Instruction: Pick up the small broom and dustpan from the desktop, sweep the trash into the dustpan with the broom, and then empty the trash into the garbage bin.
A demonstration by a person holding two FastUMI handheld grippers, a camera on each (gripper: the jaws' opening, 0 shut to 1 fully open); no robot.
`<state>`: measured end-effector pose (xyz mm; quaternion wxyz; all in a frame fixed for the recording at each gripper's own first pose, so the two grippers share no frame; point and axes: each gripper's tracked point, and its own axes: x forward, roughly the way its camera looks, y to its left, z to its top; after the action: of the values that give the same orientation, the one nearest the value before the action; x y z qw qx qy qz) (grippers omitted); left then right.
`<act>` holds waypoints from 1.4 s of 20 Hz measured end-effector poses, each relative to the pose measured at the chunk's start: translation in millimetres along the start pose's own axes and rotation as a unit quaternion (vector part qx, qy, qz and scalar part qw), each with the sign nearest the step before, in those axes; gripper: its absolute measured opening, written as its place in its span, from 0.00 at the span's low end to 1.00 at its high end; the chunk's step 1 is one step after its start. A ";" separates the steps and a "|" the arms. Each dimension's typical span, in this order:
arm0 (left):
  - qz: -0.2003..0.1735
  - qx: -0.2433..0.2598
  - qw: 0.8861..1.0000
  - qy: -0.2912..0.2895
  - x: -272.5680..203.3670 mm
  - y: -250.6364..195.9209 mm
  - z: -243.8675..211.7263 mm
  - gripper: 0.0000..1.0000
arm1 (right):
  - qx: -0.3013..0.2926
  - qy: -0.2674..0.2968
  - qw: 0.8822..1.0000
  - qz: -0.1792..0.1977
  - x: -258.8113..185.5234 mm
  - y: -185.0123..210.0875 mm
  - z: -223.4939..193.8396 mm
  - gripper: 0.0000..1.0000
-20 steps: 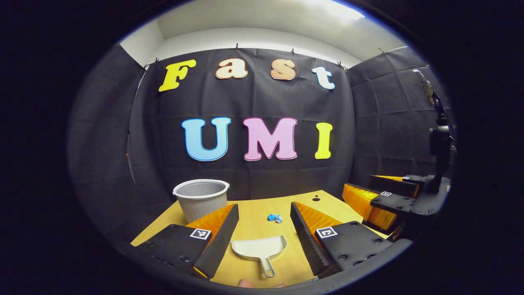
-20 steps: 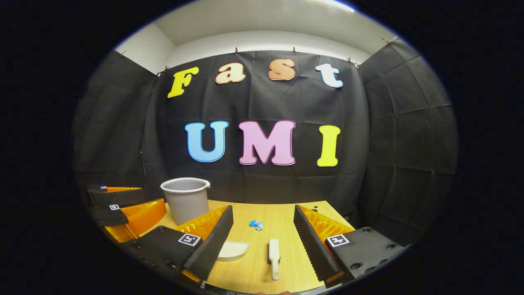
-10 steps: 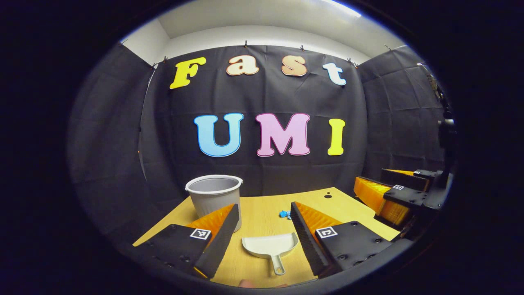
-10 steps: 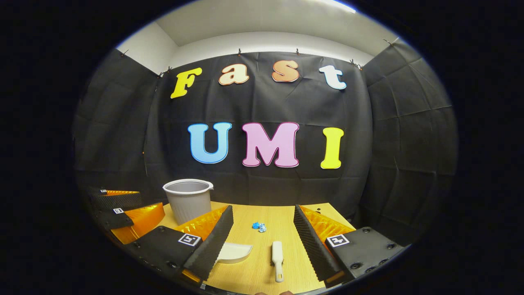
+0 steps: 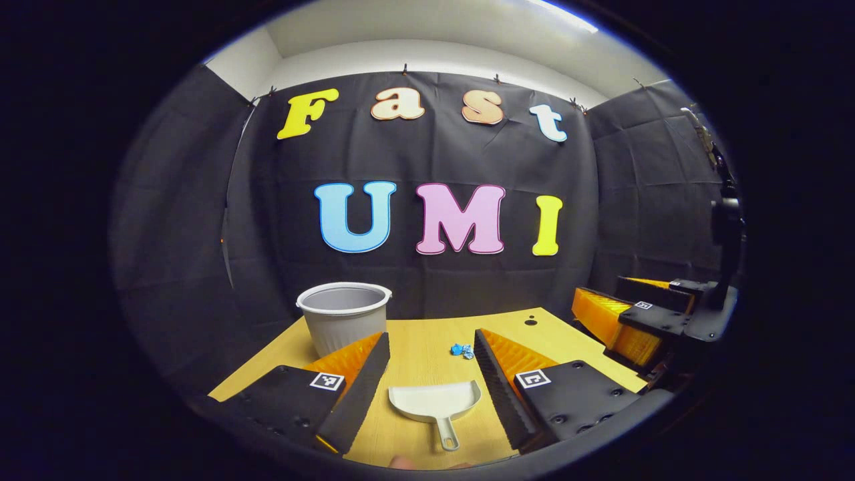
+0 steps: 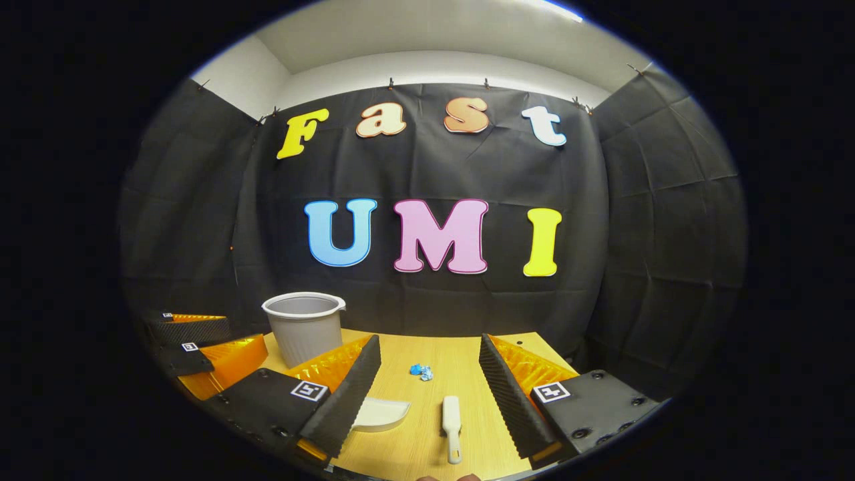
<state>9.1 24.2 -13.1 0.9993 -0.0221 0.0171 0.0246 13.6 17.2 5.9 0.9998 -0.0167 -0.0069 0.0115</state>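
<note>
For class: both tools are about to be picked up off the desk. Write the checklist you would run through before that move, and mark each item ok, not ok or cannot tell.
1. Left claw open wide enough for the dustpan: ok.
2. Dustpan lies flat between the left claw's fingers, handle toward the camera: ok.
3. Right claw open: ok.
4. Broom lies on the desk between the right claw's fingers: ok.
5. Trash loose on the desk beyond both tools: ok.
6. Garbage bin upright, mouth open; whether anything is inside: cannot tell.
</note>
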 end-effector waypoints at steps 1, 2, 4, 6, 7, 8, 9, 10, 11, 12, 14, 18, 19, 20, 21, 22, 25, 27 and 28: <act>0.000 -0.003 1.000 -0.002 0.7 0.8 1.3 0.76 | -0.001 -0.001 1.000 -0.002 0.6 -1.9 2.0 0.95; 0.001 -0.005 1.000 -0.004 1.3 0.8 2.8 0.76 | 0.000 -0.002 1.000 -0.004 1.3 -3.1 3.4 0.95; 0.003 -0.009 1.000 -0.006 3.6 1.0 3.2 0.76 | -0.002 -0.005 1.000 -0.002 3.3 -3.5 7.5 0.95; 0.008 -0.011 1.000 0.000 8.0 0.8 1.7 0.76 | -0.004 -0.009 1.000 -0.001 7.4 -5.4 9.9 0.95; 0.011 -0.012 1.000 0.006 8.8 1.4 -1.1 0.76 | -0.004 -0.003 1.000 0.001 9.2 -4.7 7.7 0.95; 0.008 -0.014 1.000 0.005 8.8 0.1 0.0 0.76 | -0.004 -0.002 1.000 0.003 11.4 -4.5 6.1 0.93; 0.002 -0.017 1.000 0.004 11.1 -3.1 -0.3 0.76 | -0.005 -0.004 1.000 -0.001 14.2 -6.9 7.3 0.93; -0.002 -0.018 1.000 0.010 13.0 -4.0 -3.7 0.76 | 0.000 0.001 1.000 -0.003 17.5 -9.3 4.5 0.95; 0.000 -0.023 1.000 0.020 16.3 -2.5 -11.4 0.76 | 0.007 0.009 1.000 0.003 20.0 -7.5 -0.7 0.95; 0.003 -0.032 0.999 0.031 19.8 -1.6 -17.4 0.76 | 0.009 0.013 1.000 0.009 22.5 -6.5 -2.3 0.95; 0.000 -0.059 0.997 0.049 26.8 -4.4 -25.2 0.76 | -0.003 0.018 1.000 0.009 29.1 -12.4 -6.5 0.95; 0.010 -0.060 0.994 0.091 43.8 -5.0 -51.6 0.76 | 0.005 0.029 0.999 0.016 43.2 -15.0 -13.5 0.95; 0.011 -0.056 0.993 0.104 49.4 -5.5 -61.1 0.76 | 0.003 0.033 0.999 0.018 47.3 -16.3 -16.2 0.95; 0.011 -0.052 0.991 0.119 54.2 -6.6 -70.2 0.76 | 0.002 0.036 0.999 0.021 50.4 -17.7 -18.1 0.95; 0.010 -0.049 0.990 0.135 58.7 -8.5 -81.5 0.76 | 0.003 0.037 0.999 0.023 53.8 -19.4 -18.9 0.95; 0.007 -0.045 0.987 0.156 62.5 -11.6 -92.5 0.76 | 0.004 0.037 0.999 0.023 57.2 -22.2 -18.9 0.93; 0.004 -0.072 0.971 0.230 69.1 -18.3 -131.7 0.77 | 0.003 0.038 0.999 0.024 67.3 -30.1 -22.7 0.95; 0.006 -0.111 0.946 0.305 65.5 -29.5 -161.4 0.77 | 0.002 0.044 0.999 0.026 73.5 -38.1 -29.2 0.95; 0.007 -0.123 0.935 0.332 65.8 -30.1 -174.7 0.78 | 0.004 0.048 0.998 0.027 76.5 -42.0 -32.8 0.93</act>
<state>70.5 -10.5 -188.6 0.9261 -0.1515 0.3445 0.0246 91.5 -24.1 -24.5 0.9984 -0.0132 0.0413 0.0373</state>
